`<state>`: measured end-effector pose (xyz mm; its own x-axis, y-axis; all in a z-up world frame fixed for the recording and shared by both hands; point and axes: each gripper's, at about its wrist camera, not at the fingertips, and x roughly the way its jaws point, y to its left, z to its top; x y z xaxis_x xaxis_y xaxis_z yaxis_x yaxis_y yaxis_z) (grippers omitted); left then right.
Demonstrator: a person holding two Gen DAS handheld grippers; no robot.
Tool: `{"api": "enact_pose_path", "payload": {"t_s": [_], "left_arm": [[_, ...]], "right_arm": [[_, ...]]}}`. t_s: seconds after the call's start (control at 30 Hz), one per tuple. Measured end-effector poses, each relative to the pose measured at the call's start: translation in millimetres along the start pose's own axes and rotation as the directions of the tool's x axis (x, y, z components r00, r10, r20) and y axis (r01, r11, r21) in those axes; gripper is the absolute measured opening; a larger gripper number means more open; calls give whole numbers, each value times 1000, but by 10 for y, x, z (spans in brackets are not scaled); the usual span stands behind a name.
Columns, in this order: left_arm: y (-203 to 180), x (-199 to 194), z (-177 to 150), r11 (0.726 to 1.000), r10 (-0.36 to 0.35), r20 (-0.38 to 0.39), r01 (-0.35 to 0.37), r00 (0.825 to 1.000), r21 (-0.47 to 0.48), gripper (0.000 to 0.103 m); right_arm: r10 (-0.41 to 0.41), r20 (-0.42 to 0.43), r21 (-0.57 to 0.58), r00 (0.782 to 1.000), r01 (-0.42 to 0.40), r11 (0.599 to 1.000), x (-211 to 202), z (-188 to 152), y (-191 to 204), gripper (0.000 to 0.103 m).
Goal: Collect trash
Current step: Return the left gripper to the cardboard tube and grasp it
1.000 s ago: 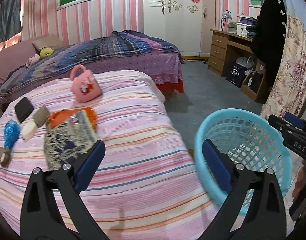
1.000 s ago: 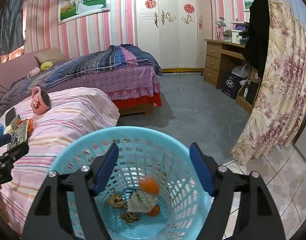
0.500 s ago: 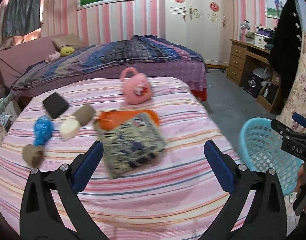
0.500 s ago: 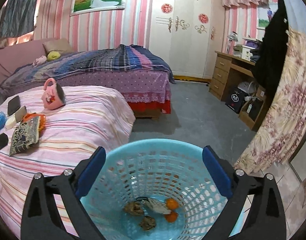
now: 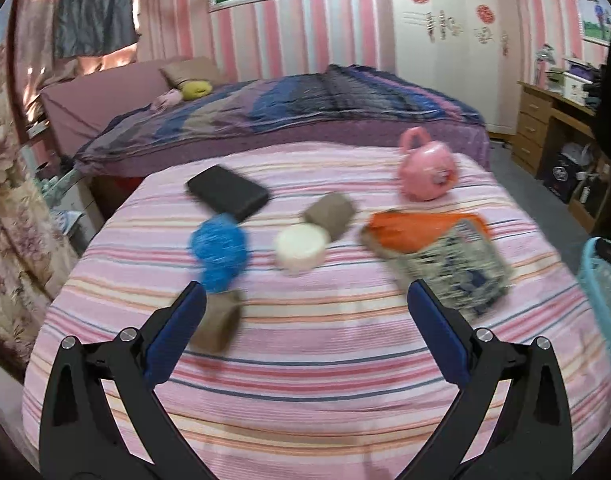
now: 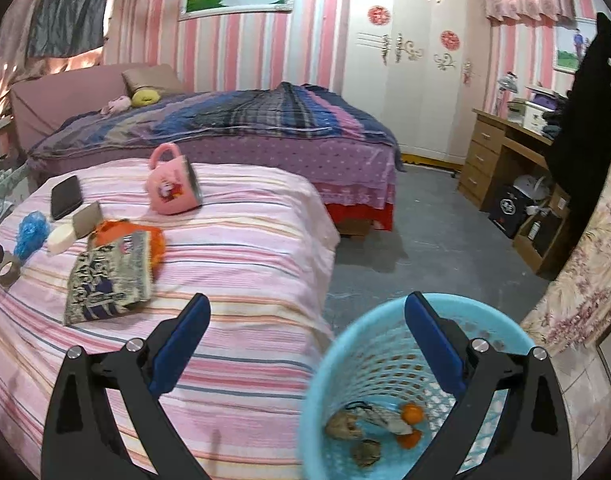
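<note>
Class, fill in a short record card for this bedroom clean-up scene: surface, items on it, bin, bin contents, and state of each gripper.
surface: pink striped bedspread
items on it: pink toy handbag, black flat case, blue crumpled wrapper, cream round tub, brown cardboard tape roll, patterned packet over an orange bag
bin: light blue plastic mesh basket, on the floor beside the bed
bin contents: orange peel, brownish scraps
left gripper: open, empty
right gripper: open, empty

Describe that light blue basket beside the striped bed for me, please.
The basket is a round, light blue plastic bin with latticed, perforated walls and a solid rim. It stands upright on the floor, close beside the pink striped bed. Its mouth is open, and at the bottom lie a few crumpled brownish scraps and orange pieces. Nothing grips it.
</note>
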<state>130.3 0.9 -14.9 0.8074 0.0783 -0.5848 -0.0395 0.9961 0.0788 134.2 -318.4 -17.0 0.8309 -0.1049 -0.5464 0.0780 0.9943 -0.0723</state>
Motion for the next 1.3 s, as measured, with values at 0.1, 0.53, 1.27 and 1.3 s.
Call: {"api": "enact_pose_path", "payload": {"t_s": [0.1, 0.53, 1.27, 1.3], "left_arm": [[259, 120, -95, 999, 10, -29, -11, 1000, -31, 97], [761, 582, -333, 1000, 17, -159, -20, 987, -22, 97], [822, 643, -342, 996, -46, -176, 32, 983, -80, 52], [824, 621, -328, 996, -45, -167, 30, 985, -88, 52]], "right_arm": [[16, -8, -19, 1000, -16, 1000, 36, 10, 164, 96], [34, -77, -89, 996, -41, 995, 247, -33, 604, 96], [117, -113, -88, 987, -127, 988, 465, -37, 896, 96], [135, -115, -79, 984, -145, 986, 476, -21, 912, 96]]}}
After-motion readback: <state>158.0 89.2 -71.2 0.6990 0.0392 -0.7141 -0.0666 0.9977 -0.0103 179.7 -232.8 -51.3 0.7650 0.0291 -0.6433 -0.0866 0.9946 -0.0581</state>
